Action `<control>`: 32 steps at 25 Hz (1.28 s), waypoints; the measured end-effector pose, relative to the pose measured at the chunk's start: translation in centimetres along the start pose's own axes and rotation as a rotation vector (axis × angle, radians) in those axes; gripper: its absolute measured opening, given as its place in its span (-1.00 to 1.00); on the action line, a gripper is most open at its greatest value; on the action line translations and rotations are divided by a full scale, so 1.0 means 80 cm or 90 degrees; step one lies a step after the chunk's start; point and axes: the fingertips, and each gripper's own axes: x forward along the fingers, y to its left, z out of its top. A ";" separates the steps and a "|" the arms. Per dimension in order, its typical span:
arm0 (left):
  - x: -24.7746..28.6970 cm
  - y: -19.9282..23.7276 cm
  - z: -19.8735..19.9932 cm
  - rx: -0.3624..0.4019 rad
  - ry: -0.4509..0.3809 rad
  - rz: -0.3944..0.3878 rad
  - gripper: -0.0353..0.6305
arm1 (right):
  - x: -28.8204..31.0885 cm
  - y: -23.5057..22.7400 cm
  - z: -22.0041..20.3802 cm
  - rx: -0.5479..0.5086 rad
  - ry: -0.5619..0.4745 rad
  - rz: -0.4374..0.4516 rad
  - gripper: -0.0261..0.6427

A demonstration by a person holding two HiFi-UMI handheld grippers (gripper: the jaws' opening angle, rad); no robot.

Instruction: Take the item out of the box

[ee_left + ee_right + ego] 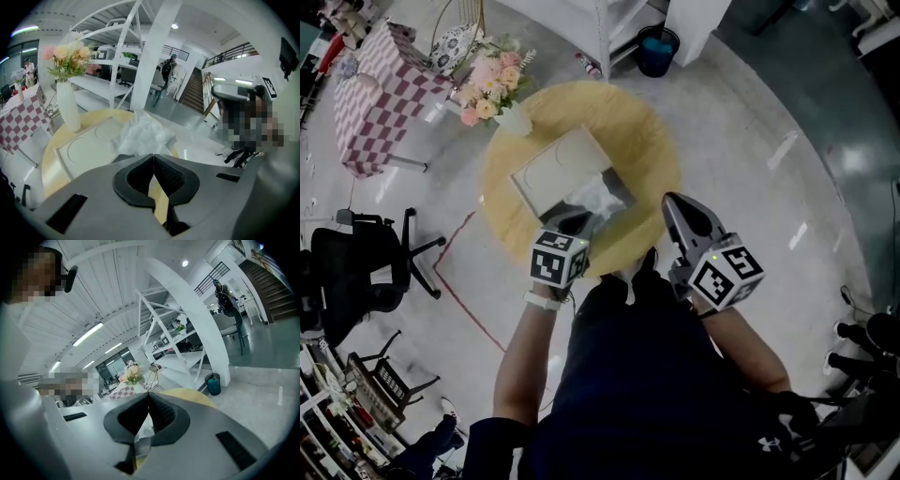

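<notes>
On a yellow counter (647, 141) over grey floor (750, 112), the box (551, 173) lies just beyond the closed left tool (575, 223), the right tool (673, 202) closed too.

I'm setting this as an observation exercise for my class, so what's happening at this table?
A person stands over a round yellow table with a gripper in each hand. A white box lies on it, with crumpled white wrapping at its near end. The left gripper is right by that wrapping, jaws shut on nothing. The right gripper, also shut and empty, is held off to the side. Nothing is being lifted out.
</notes>
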 end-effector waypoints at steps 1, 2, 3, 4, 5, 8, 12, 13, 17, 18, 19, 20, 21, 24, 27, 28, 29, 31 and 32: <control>-0.005 -0.001 0.006 0.001 -0.011 0.000 -0.84 | 0.000 0.002 0.003 -0.005 -0.001 0.002 -0.89; -0.009 -0.002 0.012 0.001 -0.021 0.000 -0.84 | 0.001 0.004 0.006 -0.010 -0.003 0.004 -0.89; -0.015 -0.003 0.017 0.000 -0.030 0.000 -0.84 | 0.001 0.006 0.010 -0.016 -0.004 0.006 -0.89; -0.021 -0.005 0.021 -0.001 -0.037 -0.001 -0.84 | 0.001 0.010 0.013 -0.021 -0.005 0.007 -0.89; -0.028 -0.006 0.025 0.000 -0.045 -0.001 -0.84 | -0.001 0.014 0.016 -0.025 -0.006 0.008 -0.89; -0.049 -0.012 0.034 0.003 -0.071 0.002 -0.84 | -0.006 0.025 0.024 -0.038 -0.010 0.010 -0.89; -0.072 -0.018 0.045 0.002 -0.113 -0.005 -0.84 | -0.005 0.036 0.033 -0.054 -0.017 0.018 -0.89; -0.077 -0.019 0.047 0.003 -0.122 -0.006 -0.84 | -0.005 0.038 0.035 -0.059 -0.019 0.020 -0.89; -0.095 -0.027 0.056 0.012 -0.147 -0.007 -0.84 | -0.006 0.046 0.045 -0.068 -0.027 0.025 -0.89; -0.099 -0.029 0.060 0.017 -0.153 -0.006 -0.84 | -0.005 0.048 0.047 -0.069 -0.030 0.027 -0.89; -0.103 -0.031 0.064 0.022 -0.160 -0.004 -0.84 | -0.005 0.050 0.049 -0.071 -0.033 0.029 -0.89; -0.107 -0.033 0.069 0.027 -0.168 -0.002 -0.84 | -0.004 0.052 0.052 -0.074 -0.036 0.032 -0.89; -0.112 -0.034 0.074 0.032 -0.176 0.000 -0.84 | -0.003 0.055 0.055 -0.076 -0.039 0.036 -0.89; -0.125 -0.042 0.087 0.046 -0.197 0.000 -0.84 | -0.001 0.061 0.063 -0.080 -0.050 0.045 -0.89; -0.137 -0.050 0.099 0.052 -0.221 -0.008 -0.84 | -0.002 0.067 0.073 -0.084 -0.062 0.053 -0.89; -0.141 -0.053 0.103 0.054 -0.229 -0.009 -0.84 | -0.003 0.070 0.077 -0.086 -0.066 0.055 -0.89; -0.147 -0.056 0.108 0.057 -0.237 -0.010 -0.84 | -0.004 0.073 0.082 -0.090 -0.070 0.057 -0.89; -0.157 -0.061 0.117 0.066 -0.251 -0.008 -0.84 | -0.006 0.078 0.091 -0.097 -0.080 0.061 -0.89; -0.162 -0.063 0.122 0.071 -0.259 -0.006 -0.84 | -0.007 0.080 0.097 -0.101 -0.087 0.063 -0.89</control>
